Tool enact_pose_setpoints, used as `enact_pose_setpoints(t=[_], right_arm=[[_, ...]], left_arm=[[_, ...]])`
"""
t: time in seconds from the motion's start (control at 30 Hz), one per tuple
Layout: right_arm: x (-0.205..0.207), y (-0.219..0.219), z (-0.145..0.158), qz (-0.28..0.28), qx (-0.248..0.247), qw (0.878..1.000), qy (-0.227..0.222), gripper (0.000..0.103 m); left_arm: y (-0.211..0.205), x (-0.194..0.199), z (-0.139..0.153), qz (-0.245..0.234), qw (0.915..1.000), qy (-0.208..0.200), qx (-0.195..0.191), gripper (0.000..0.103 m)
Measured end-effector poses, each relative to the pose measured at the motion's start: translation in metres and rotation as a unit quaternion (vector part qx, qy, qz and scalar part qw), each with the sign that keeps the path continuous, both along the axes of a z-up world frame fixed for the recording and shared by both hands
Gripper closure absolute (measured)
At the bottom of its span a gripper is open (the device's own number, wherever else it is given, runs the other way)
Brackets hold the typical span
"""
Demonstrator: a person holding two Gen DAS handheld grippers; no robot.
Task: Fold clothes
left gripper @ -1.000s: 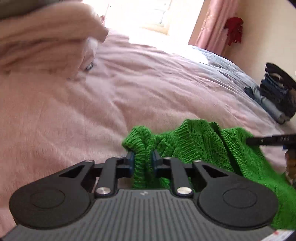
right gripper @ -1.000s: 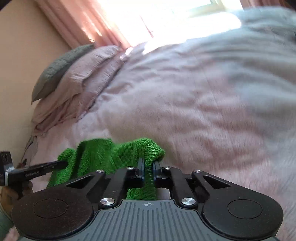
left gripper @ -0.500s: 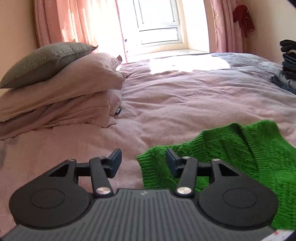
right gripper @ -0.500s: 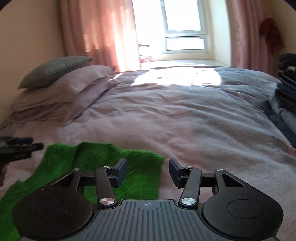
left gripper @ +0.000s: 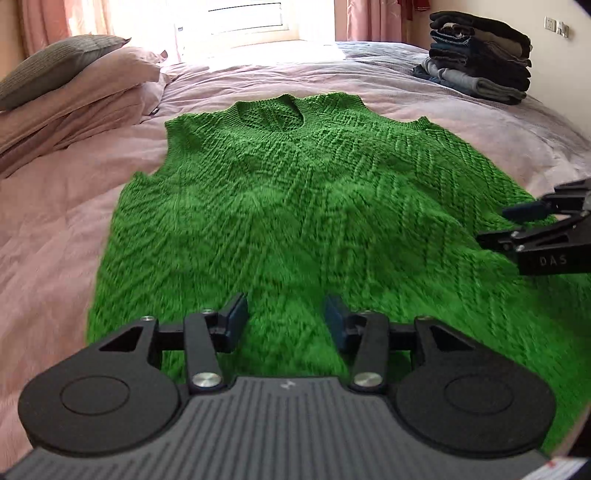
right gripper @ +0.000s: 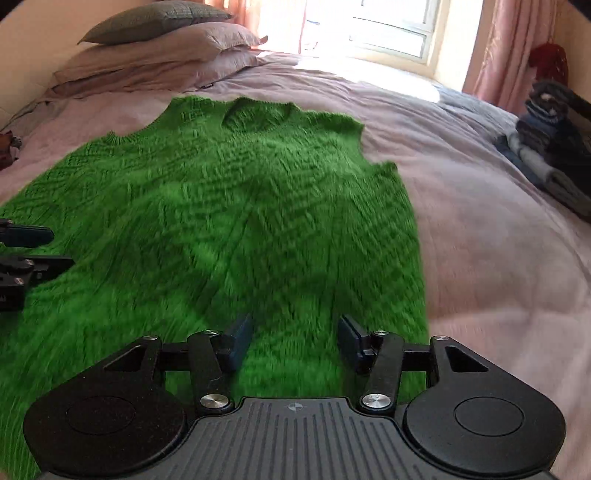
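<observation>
A green knitted sleeveless vest [left gripper: 303, 192] lies spread flat on the pink bed cover [left gripper: 48, 229], its neckline toward the window. My left gripper [left gripper: 284, 310] hovers over the vest's near end with its jaws apart and closing; no cloth is pinched between them. Over the same near end in the right wrist view [right gripper: 229, 221], my right gripper [right gripper: 295, 328] stands open and grips nothing. Each gripper shows at the edge of the other's view: the right gripper [left gripper: 532, 225] to the right, the left gripper [right gripper: 29, 247] to the left.
Pillows [left gripper: 70, 85] are stacked at the far left of the bed. A pile of folded dark clothes [left gripper: 480, 48] sits at the far right, seen again in the right wrist view [right gripper: 554, 147]. Beyond the bed is a bright window [right gripper: 388, 26] with pink curtains.
Both grippers were shut on bunched green knit, then opened and let it go. They have drawn back along the bed, and the vest now lies spread flat in front of them.
</observation>
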State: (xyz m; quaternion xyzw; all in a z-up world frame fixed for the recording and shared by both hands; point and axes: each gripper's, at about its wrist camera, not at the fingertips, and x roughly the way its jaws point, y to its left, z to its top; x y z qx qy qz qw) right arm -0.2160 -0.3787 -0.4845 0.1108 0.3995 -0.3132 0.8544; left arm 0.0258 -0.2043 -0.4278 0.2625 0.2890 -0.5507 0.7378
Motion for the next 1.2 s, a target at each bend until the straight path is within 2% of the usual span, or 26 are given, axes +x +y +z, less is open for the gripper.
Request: enact_pose_setpoints(t=[0.1, 0.23, 0.27, 0.33, 0.4, 0.47, 0.53, 0.7, 0.77, 0.87, 0.97, 1.03, 1.2], right_arm=[[-0.032, 0.030, 0.004, -0.023, 0.011, 1.000, -0.006, 0.054], [-0.044, 0.053, 0.023, -0.028, 0.007, 1.000, 0.009, 0.054], [-0.047, 0.057, 0.031, -0.036, 0.002, 0.999, -0.002, 0.054], [-0.055, 0.068, 0.044, -0.033, 0.002, 0.998, -0.057, 0.054], [-0.057, 0.075, 0.044, -0.023, 0.030, 0.995, -0.087, 0.053], [-0.055, 0.078, 0.023, -0.036, 0.058, 0.996, -0.062, 0.053], [-0.058, 0.088, 0.011, -0.042, 0.049, 0.996, -0.060, 0.053], [-0.066, 0.114, 0.032, -0.053, 0.039, 0.997, -0.039, 0.052], [-0.075, 0.122, 0.045, -0.059, 0.049, 0.995, -0.063, 0.052], [-0.088, 0.136, 0.066, -0.063, 0.054, 0.992, -0.091, 0.052], [-0.096, 0.149, 0.086, -0.066, 0.049, 0.992, -0.100, 0.052], [-0.101, 0.156, 0.096, -0.062, 0.049, 0.991, -0.104, 0.052], [-0.113, 0.172, 0.108, -0.057, 0.043, 0.992, -0.103, 0.052]], left_arm=[[0.037, -0.015, 0.008, 0.004, 1.0000, 0.004, 0.006, 0.062], [0.074, -0.028, 0.019, 0.012, 0.9999, -0.004, 0.011, 0.062], [0.083, -0.032, 0.023, 0.015, 0.9999, -0.004, 0.005, 0.062], [0.095, -0.036, 0.031, 0.033, 0.9994, -0.003, -0.007, 0.060], [0.103, -0.037, 0.033, 0.053, 0.9984, 0.012, -0.012, 0.058], [0.105, -0.037, 0.028, 0.072, 0.9972, 0.021, -0.001, 0.058], [0.107, -0.042, 0.022, 0.081, 0.9966, 0.014, 0.007, 0.058], [0.122, -0.054, 0.027, 0.100, 0.9947, 0.014, 0.020, 0.058], [0.131, -0.055, 0.036, 0.107, 0.9936, 0.031, 0.017, 0.058], [0.147, -0.062, 0.054, 0.109, 0.9937, 0.026, 0.004, 0.054], [0.160, -0.071, 0.071, 0.101, 0.9949, 0.004, -0.004, 0.047], [0.167, -0.077, 0.080, 0.096, 0.9953, -0.006, -0.006, 0.039], [0.183, -0.088, 0.093, 0.090, 0.9959, -0.014, -0.007, 0.033]])
